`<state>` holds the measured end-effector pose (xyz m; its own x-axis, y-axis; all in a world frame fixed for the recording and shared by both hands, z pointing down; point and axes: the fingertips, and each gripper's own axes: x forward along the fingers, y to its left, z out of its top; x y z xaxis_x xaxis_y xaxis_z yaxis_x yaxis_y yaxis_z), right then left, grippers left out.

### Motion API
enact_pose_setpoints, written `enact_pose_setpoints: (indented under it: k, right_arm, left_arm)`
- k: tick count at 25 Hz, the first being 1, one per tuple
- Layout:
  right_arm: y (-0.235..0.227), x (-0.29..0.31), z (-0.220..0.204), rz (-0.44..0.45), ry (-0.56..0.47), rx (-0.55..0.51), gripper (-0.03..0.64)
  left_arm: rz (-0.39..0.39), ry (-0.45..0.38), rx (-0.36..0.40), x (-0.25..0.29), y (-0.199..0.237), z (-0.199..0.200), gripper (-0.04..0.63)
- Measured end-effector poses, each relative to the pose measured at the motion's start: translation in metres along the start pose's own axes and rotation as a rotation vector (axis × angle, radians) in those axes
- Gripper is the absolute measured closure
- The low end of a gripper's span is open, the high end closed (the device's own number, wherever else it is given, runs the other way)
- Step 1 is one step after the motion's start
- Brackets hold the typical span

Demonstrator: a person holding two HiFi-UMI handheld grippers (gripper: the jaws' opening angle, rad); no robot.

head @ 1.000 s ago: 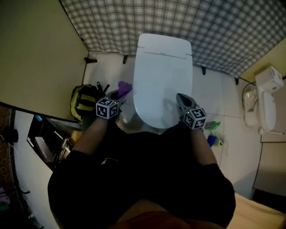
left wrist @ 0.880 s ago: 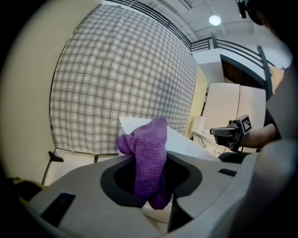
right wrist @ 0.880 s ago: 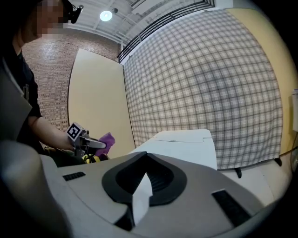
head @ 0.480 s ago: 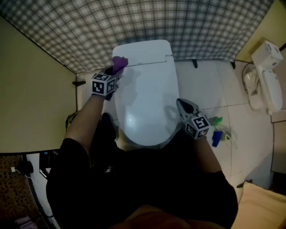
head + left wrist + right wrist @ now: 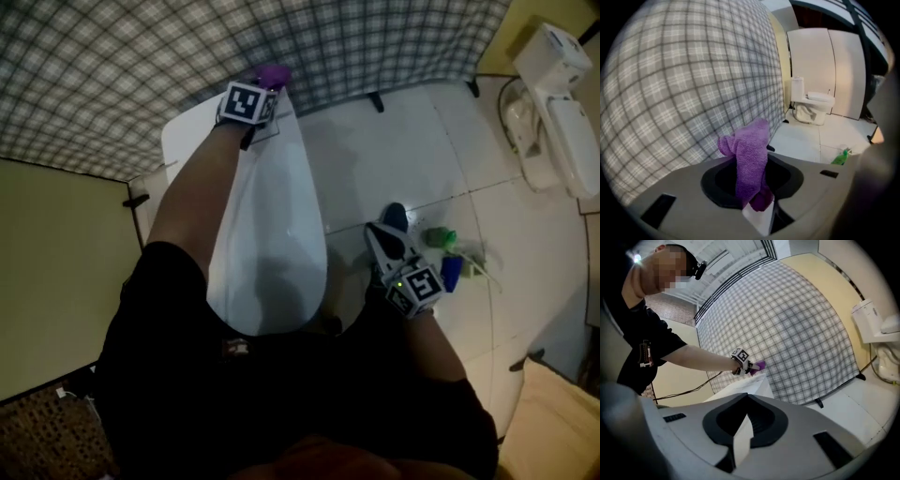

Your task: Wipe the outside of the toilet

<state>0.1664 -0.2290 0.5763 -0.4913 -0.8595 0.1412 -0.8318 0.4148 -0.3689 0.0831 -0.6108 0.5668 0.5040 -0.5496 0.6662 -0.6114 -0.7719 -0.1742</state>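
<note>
The left claw (image 5: pixel 263 88) is pinching a purple cloth (image 5: pixel 751 161). Its jaws are closing on the lower fold while the rest of the fabric is bunching up above them. In the head view this claw is reaching to the upper middle of the frame, at the far end of the white toilet (image 5: pixel 272 234), right where the rear edge is meeting the checked wall (image 5: pixel 141 66).

The toilet's long axis is running from the upper left of that frame down to the lower centre, toward the person. So nearly all of its outside is lying below the cloth in the picture, back along the outstretched arm. The right gripper view is showing the cloth just above the toilet's top rear corner. Whether it is actually pressing on the surface I cannot tell, since the left gripper's own body is hiding what lies beneath.

The right claw (image 5: pixel 380 234) is resting with its jaws pressed together on nothing. It is hanging at the right centre of the head view, over the tiled floor (image 5: pixel 394 159), beside the bowl but apart from it, near a green bottle (image 5: pixel 439 237).

Judging from this, the left claw is the one placed for wiping, and the stroke is likely calling for a pull down the long axis.
</note>
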Motion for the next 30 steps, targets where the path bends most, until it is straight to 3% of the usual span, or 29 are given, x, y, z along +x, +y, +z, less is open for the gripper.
enact_pose_setpoints:
  k: [2, 4, 6, 10, 16, 20, 26, 30]
  right_arm:
    - [-0.019, -0.004, 0.003, -0.022, -0.021, -0.025, 0.614]
    - [-0.034, -0.011, -0.001, -0.034, -0.01, -0.031, 0.614]
    - [-0.043, -0.021, -0.008, -0.032, 0.008, -0.029, 0.614]
    - [-0.056, -0.041, -0.015, -0.041, 0.011, -0.014, 0.614]
    - [-0.053, -0.056, -0.011, -0.036, -0.007, -0.03, 0.614]
    - [-0.046, -0.059, -0.011, -0.038, -0.002, -0.082, 0.614]
    - [-0.036, -0.067, -0.018, -0.099, 0.047, -0.111, 0.612]
    - [-0.016, -0.073, -0.019, -0.126, 0.054, -0.174, 0.614]
  left_arm:
    - [-0.008, 0.089, 0.019, 0.036, -0.011, -0.004, 0.476]
    - [0.115, 0.23, 0.082, 0.052, 0.006, -0.019, 0.476]
    - [0.208, 0.319, 0.176, 0.063, 0.017, -0.024, 0.476]
    - [0.212, 0.43, 0.395, 0.08, -0.001, -0.022, 0.476]
    - [0.143, 0.621, 0.645, 0.056, -0.046, -0.046, 0.476]
    - [0.045, 0.684, 0.79, 0.031, -0.103, -0.075, 0.477]
    - [-0.096, 0.71, 0.856, -0.025, -0.191, -0.12, 0.477]
    - [-0.185, 0.669, 0.889, -0.071, -0.258, -0.158, 0.477]
